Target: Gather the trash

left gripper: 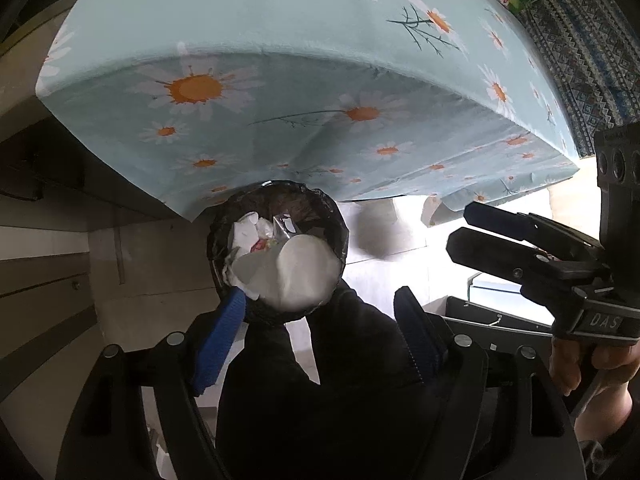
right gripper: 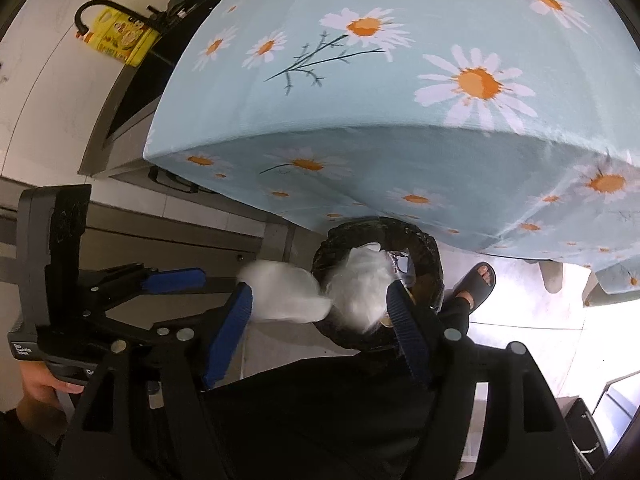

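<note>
Right wrist alone shows a sandalled foot point(right gripper: 478, 282) beside the bin point(right gripper: 430, 256).

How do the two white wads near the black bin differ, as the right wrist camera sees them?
The left wad is outside the black bin, beside its left rim; the right wad is over the bin's mouth. The left wad looks smooth and blurred; the right wad looks fluffy, with sharper edges. Both are white and soft-looking, and neither is pinched by the right gripper.
</note>
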Available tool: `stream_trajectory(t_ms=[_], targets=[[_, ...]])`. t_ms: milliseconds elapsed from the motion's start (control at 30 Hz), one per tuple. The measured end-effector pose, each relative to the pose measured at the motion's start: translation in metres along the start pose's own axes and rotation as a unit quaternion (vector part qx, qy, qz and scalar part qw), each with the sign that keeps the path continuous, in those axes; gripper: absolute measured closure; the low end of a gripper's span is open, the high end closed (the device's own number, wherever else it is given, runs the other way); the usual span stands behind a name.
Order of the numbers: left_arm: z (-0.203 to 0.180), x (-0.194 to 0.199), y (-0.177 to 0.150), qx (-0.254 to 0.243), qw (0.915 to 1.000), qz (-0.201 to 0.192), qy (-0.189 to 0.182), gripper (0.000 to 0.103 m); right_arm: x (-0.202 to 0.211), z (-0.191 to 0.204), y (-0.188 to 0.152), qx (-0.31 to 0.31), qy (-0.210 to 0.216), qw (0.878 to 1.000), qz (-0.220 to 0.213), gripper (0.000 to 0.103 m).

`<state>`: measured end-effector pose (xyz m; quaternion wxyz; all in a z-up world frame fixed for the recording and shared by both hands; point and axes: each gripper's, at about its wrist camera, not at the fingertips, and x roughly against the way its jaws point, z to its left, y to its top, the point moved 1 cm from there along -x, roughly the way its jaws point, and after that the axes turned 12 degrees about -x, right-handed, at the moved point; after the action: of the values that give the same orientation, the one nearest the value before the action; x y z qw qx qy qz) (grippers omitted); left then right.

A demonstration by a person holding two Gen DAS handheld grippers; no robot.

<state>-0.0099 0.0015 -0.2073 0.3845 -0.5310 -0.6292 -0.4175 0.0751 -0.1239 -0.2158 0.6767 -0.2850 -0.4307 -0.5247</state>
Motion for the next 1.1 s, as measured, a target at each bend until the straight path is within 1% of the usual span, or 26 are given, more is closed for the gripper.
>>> stream_trajectory(t_ms=[233, 367, 500, 700, 767, 833, 900, 1000, 1033, 1067, 1100], targets=[[0.001, 0.005, -0.002, -0.002, 1.0000, -0.004, -0.001, 0.028, 0.010, -0.001, -0.004, -0.015, -0.006, 1.000, -0.015, 0.033], [0.001, 0.017, -0.001, -0.011, 0.9998, -0.013, -0.005, 0.028, 0.020, 0.004, -0.003, -0.028, -0.005, 0.999, -0.026, 0.033], [-0.001, 0.031, 0.000, -0.030, 0.9993, -0.023, 0.006, 0.028, 0.035, 0.013, -0.005, -0.023, -0.012, 0.999, -0.044, 0.033], [-0.008, 0.056, 0.002, -0.035, 0.9980, -0.052, 0.010, 0.028, 0.065, 0.028, -0.008, 0.002, -0.005, 0.997, -0.074, 0.033], [-0.012, 0.066, 0.004, -0.035, 0.9973, -0.064, 0.011, 0.028, 0.077, 0.033, -0.009, 0.017, -0.009, 0.995, -0.096, 0.033], [-0.019, 0.076, 0.005, -0.030, 0.9965, -0.078, 0.006, 0.028, 0.090, 0.035, -0.008, 0.028, -0.005, 0.993, -0.116, 0.033], [-0.026, 0.085, 0.007, -0.034, 0.9953, -0.090, 0.011, 0.028, 0.100, 0.034, -0.007, 0.036, 0.005, 0.992, -0.125, 0.032], [-0.039, 0.097, 0.007, -0.035, 0.9935, -0.107, 0.018, 0.028, 0.115, 0.032, -0.008, 0.042, 0.007, 0.990, -0.137, 0.032], [-0.043, 0.100, 0.007, -0.034, 0.9932, -0.110, 0.019, 0.028, 0.122, 0.031, -0.010, 0.043, 0.006, 0.989, -0.140, 0.030], [-0.047, 0.105, 0.006, -0.034, 0.9926, -0.114, 0.021, 0.028, 0.126, 0.031, -0.011, 0.045, 0.002, 0.989, -0.143, 0.024], [-0.051, 0.109, 0.006, -0.036, 0.9920, -0.119, 0.024, 0.028, 0.132, 0.029, -0.014, 0.049, -0.002, 0.988, -0.149, 0.024]])
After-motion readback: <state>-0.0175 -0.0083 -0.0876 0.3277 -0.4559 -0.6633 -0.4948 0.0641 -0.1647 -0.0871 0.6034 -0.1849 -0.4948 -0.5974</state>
